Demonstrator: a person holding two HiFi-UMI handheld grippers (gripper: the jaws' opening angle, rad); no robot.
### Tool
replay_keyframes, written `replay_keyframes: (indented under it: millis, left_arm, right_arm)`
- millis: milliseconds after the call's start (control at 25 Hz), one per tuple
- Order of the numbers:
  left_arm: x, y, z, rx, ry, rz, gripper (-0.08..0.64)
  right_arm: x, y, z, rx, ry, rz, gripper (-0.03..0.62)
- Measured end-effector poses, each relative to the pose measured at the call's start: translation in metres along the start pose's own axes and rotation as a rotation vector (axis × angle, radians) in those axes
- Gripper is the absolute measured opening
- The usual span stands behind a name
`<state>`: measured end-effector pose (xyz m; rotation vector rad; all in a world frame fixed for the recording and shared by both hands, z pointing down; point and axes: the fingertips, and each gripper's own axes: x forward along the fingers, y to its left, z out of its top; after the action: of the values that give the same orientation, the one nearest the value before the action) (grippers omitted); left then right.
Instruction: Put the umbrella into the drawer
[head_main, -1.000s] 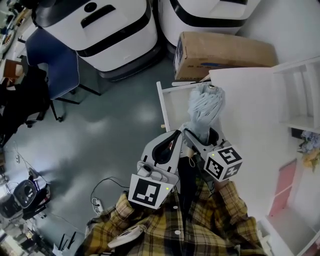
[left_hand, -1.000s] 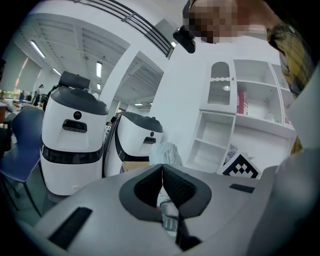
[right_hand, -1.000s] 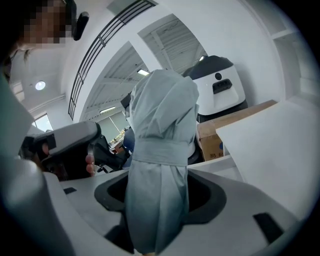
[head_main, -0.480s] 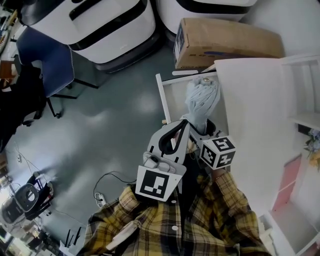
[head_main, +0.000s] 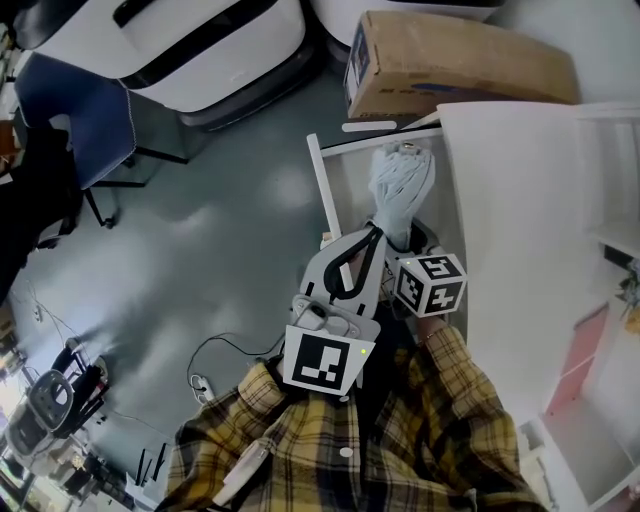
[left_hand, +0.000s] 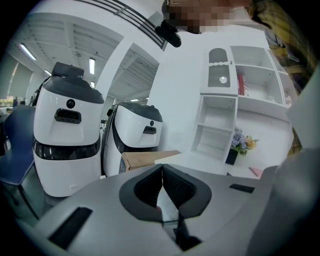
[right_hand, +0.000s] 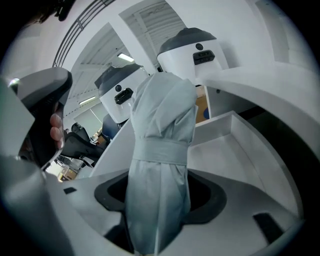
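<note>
You're clamping the folded umbrella (head_main: 400, 190) by its near end in the right gripper (head_main: 400, 243), jaws standing wide around it. It's hanging tip-far over the open drawer (head_main: 322, 190), not lying in it yet, while the left gripper (left_hand: 162, 180) is sitting just left, jaws closed on nothing. Risk: the far tip is sitting close to the drawer's far wall and the cabinet top (head_main: 510, 200) at right, so it's likely snagging there at this tilt, and letting go early is probably tipping it over the left rail onto the floor (head_main: 230, 250).
</note>
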<state>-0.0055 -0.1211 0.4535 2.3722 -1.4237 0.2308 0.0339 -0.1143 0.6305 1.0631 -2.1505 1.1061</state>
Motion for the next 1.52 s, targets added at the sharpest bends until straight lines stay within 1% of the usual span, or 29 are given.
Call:
replay_keyframes:
  millis: [120,240,480,680,840,1280,1520]
  left_arm:
    - [0.001,0.004,-0.008,0.01,0.016,0.001,0.021]
    - [0.003,0.008,-0.014,-0.007,0.027,0.009,0.02]
    - [0.006,0.014,-0.021,-0.012,0.045,0.015,0.021]
    - [0.006,0.022,-0.024,-0.012,0.054,0.026,0.021]
    - [0.004,0.023,-0.027,-0.027,0.059,0.029,0.021]
    - [0.007,0.024,-0.031,-0.037,0.057,0.026,0.021]
    - [0.009,0.027,-0.03,-0.035,0.051,0.029,0.021]
  right_arm:
    - [0.012,-0.006,-0.01,0.011,0.025,-0.013,0.279]
    - [0.024,-0.013,-0.019,0.028,0.047,-0.027,0.279]
    - [0.042,-0.03,-0.034,0.066,0.092,-0.056,0.279]
    - [0.052,-0.042,-0.049,0.096,0.124,-0.091,0.279]
    - [0.056,-0.048,-0.058,0.11,0.145,-0.11,0.279]
    - [0.063,-0.062,-0.075,0.108,0.2,-0.152,0.285]
    - [0.067,-0.062,-0.078,0.082,0.223,-0.158,0.295]
